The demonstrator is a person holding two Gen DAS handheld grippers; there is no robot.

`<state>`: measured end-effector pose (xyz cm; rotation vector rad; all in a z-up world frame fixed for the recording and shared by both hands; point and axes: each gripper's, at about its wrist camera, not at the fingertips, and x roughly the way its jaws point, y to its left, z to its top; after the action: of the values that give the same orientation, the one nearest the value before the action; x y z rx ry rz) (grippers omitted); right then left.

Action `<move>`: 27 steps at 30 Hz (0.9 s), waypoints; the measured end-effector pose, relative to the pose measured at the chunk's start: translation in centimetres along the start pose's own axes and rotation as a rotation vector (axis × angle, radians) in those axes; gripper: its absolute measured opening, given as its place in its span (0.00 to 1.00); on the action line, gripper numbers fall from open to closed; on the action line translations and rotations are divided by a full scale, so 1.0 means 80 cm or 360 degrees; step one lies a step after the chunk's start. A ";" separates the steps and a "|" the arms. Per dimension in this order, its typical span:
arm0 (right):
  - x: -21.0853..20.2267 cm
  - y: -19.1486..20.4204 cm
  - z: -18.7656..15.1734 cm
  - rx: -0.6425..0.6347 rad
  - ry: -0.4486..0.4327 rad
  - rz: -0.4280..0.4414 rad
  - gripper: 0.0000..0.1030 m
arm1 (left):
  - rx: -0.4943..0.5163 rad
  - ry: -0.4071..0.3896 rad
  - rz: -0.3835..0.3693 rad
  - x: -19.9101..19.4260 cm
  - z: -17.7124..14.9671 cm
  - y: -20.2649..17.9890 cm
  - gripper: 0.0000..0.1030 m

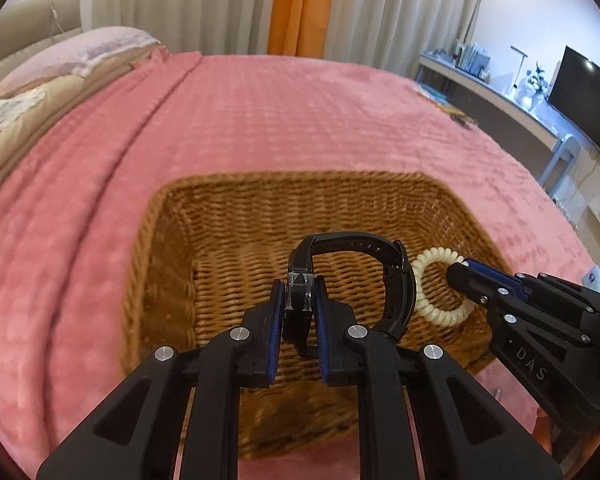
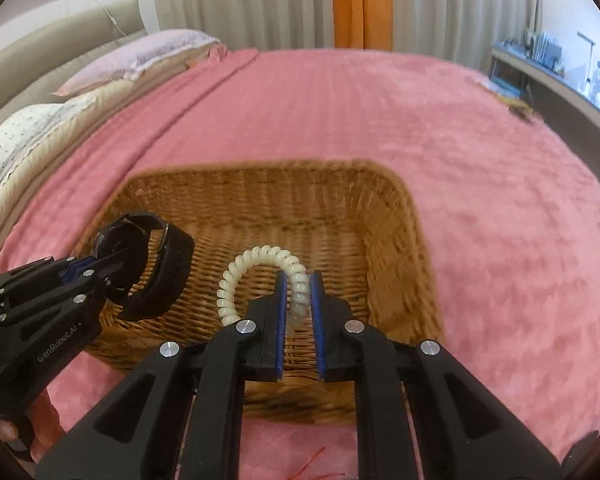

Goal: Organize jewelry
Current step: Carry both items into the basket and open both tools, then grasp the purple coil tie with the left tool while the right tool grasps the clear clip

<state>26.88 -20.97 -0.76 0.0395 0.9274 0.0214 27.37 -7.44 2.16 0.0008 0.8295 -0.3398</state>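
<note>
A woven wicker basket [image 1: 236, 216] [image 2: 396, 240] sits on a pink bed blanket. My left gripper [image 1: 300, 292] is shut on a black wristwatch [image 1: 400, 284] by its case and holds it over the basket; the left gripper [image 2: 104, 264] and watch [image 2: 156, 276] also show in the right wrist view. My right gripper [image 2: 299, 292] is shut on a cream spiral coil bracelet [image 2: 252, 260] above the basket's inside. In the left wrist view the right gripper [image 1: 460, 268] holds the bracelet [image 1: 432, 312] beside the watch strap.
The pink blanket [image 1: 260, 120] covers the bed around the basket. Pillows [image 2: 100, 76] lie at the far left. Small dark items [image 2: 520, 110] lie near the bed's far right edge. A desk with a monitor [image 1: 580, 92] stands at the right. A red thread [image 2: 312, 460] lies near the front.
</note>
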 end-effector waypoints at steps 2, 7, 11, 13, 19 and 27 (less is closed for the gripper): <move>0.011 -0.002 -0.002 0.0014 0.0041 0.0009 0.09 | 0.0012 0.0029 0.0009 0.008 -0.002 0.000 0.12; 0.022 -0.004 -0.006 0.0028 0.0091 -0.0013 0.10 | 0.0003 0.0071 0.0028 0.018 -0.004 0.006 0.17; 0.012 -0.014 -0.007 0.0089 0.0112 0.0061 0.15 | 0.0031 0.0009 0.0001 -0.004 -0.006 0.004 0.38; -0.003 -0.018 -0.010 0.0095 0.0086 0.0054 0.29 | 0.0040 -0.0041 0.0026 -0.021 -0.007 0.002 0.48; -0.083 -0.019 -0.025 0.0089 -0.0057 0.0081 0.48 | -0.0009 -0.0183 -0.0089 -0.106 -0.022 0.012 0.51; -0.197 -0.026 -0.079 0.0073 -0.0241 0.0094 0.48 | -0.0048 -0.0419 -0.0158 -0.228 -0.066 0.013 0.58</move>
<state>12.37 -23.48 7.98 0.1097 0.7749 0.0512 12.51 -0.39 11.62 -0.1117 0.5745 -0.4112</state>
